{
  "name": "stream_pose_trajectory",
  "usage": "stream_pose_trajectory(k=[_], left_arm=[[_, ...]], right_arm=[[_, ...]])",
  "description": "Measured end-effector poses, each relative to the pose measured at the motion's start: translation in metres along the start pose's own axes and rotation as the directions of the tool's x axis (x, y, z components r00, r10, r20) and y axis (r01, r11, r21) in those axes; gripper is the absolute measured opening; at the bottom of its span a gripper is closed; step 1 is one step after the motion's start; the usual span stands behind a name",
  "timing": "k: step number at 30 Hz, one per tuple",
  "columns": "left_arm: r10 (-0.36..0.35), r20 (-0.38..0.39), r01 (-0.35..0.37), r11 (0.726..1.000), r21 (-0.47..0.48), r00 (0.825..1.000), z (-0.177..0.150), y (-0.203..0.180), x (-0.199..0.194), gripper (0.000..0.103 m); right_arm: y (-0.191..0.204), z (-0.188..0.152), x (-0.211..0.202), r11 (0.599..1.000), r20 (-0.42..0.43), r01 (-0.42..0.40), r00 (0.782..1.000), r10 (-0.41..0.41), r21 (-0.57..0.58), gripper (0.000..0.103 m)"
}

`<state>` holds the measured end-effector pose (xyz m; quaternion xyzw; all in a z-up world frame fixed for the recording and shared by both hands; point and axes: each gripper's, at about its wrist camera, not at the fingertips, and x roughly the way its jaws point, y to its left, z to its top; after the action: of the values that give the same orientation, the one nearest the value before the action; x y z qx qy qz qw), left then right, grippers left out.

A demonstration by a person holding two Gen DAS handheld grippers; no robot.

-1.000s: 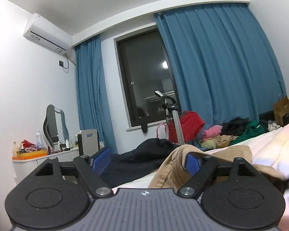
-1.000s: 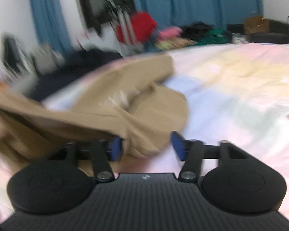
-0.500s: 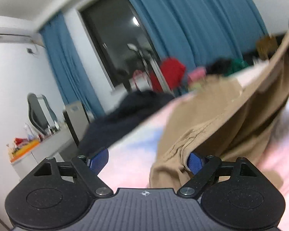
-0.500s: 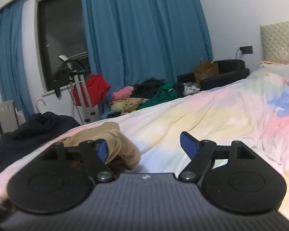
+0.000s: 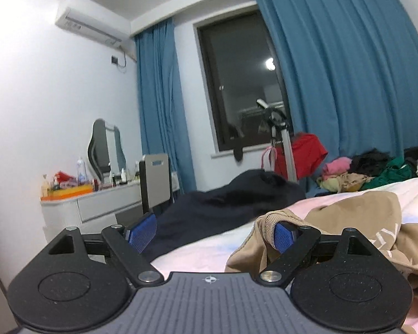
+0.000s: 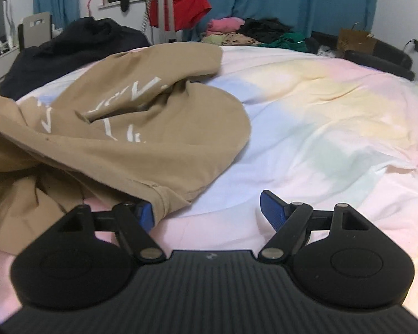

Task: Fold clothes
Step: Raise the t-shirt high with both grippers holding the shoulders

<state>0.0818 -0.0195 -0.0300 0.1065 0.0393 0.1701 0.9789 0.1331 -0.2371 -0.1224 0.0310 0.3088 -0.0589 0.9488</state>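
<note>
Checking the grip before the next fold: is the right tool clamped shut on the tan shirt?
No: the right tool stands wide open, and the tan shirt only drapes against its left pad.

The tan shirt point(image 6: 142, 139) runs off the left edge of the right wrist view, and its white lettering is creased out of reading. In the left wrist view its ribbed hem point(image 5: 267, 224) covers part of one blue pad point(image 5: 284, 236), perhaps touching it. The bottles on the dresser point(image 5: 97, 197) are too small to identify.
</note>
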Motion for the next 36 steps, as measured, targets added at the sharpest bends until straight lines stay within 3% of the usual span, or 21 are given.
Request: stream_pose_trajectory(k=[3, 5, 8, 13, 17, 20, 28, 31, 36], left_arm=[[-0.012, 0.007, 0.012, 1.000, -0.015, 1.000, 0.001, 0.003, -0.014, 0.091], [-0.023, 0.005, 0.024, 0.998, -0.053, 1.000, 0.000, 0.006, -0.030, 0.094], [-0.003, 0.031, 0.007, 0.990, -0.141, 1.000, 0.010, 0.019, -0.053, 0.094], [0.025, 0.136, 0.011, 0.967, -0.255, 0.990, 0.057, 0.049, -0.076, 0.094], [0.036, 0.193, 0.027, 0.949, -0.313, 0.981, 0.128, 0.077, -0.078, 0.094], [0.030, 0.248, 0.061, 0.934, -0.352, 0.968, 0.200, 0.101, -0.076, 0.094], [0.016, 0.447, 0.144, 0.936, -0.320, 0.895, 0.376, 0.162, -0.114, 0.098], [-0.018, 0.448, 0.166, 0.941, -0.294, 0.894, 0.417, 0.176, -0.129, 0.099], [-0.130, 0.378, 0.237, 0.938, -0.253, 0.917, 0.446, 0.184, -0.139, 0.099]], right_arm=[[-0.018, 0.004, -0.020, 0.992, 0.104, 0.054, 0.992, -0.067, 0.117, 0.077], [-0.030, 0.006, -0.041, 0.976, 0.205, 0.053, 0.974, -0.097, 0.212, 0.078], [-0.042, 0.010, -0.074, 0.953, 0.291, 0.000, 0.952, -0.092, 0.303, 0.078], [-0.038, 0.042, -0.141, 0.942, 0.445, -0.065, 0.891, -0.094, 0.329, 0.079], [-0.038, 0.102, -0.203, 0.950, 0.562, -0.137, 0.826, -0.048, 0.282, 0.079], [-0.039, 0.154, -0.252, 0.959, 0.636, -0.159, 0.771, -0.027, 0.234, 0.079], [-0.052, 0.265, -0.404, 0.977, 0.777, -0.180, 0.629, 0.021, 0.119, 0.079], [-0.059, 0.289, -0.448, 0.984, 0.785, -0.154, 0.619, 0.024, 0.091, 0.079], [-0.076, 0.304, -0.468, 0.986, 0.746, -0.146, 0.665, 0.040, 0.078, 0.079]])
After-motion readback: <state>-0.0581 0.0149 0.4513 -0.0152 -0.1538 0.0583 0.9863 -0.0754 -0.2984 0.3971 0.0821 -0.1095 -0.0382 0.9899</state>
